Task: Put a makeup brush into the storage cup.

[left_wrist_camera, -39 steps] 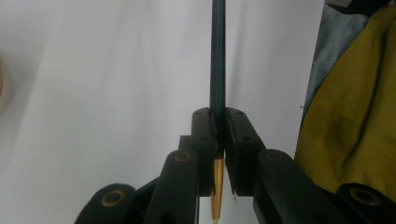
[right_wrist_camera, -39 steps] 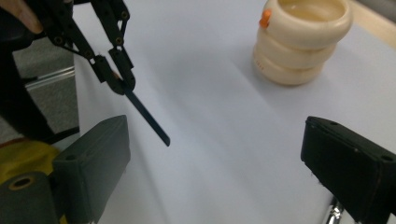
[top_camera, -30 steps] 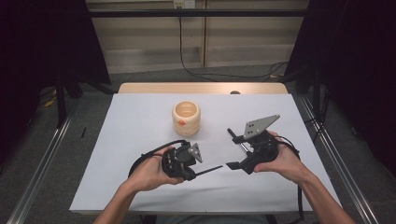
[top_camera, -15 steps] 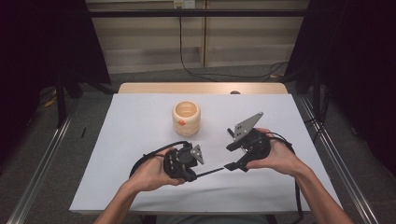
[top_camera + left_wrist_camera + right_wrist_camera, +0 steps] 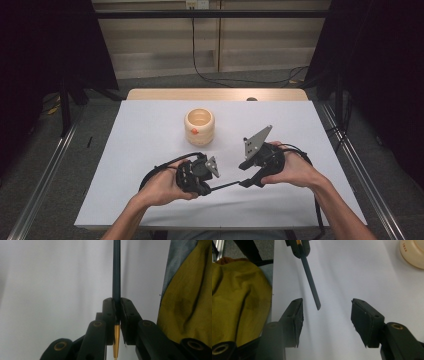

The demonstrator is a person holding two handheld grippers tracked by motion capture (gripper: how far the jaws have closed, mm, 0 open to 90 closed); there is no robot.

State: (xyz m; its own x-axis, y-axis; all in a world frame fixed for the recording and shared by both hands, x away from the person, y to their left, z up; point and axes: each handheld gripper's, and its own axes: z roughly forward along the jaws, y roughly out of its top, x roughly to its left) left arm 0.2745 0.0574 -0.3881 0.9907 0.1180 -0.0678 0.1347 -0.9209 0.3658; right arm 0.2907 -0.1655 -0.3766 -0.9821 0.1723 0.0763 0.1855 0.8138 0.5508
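Left gripper [image 5: 116,315] is clamping a dark pen [image 5: 116,270] near the table's [image 5: 125,150] front edge. Right gripper [image 5: 325,317], jaws closing but apart, is flanking the pen's tip without touching.

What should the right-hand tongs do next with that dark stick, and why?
Probably ease forward and finish closing. The left tongs clamp the stick; its free end lies just short of the right tongs, whose jaws have been closing but aren't touching it.
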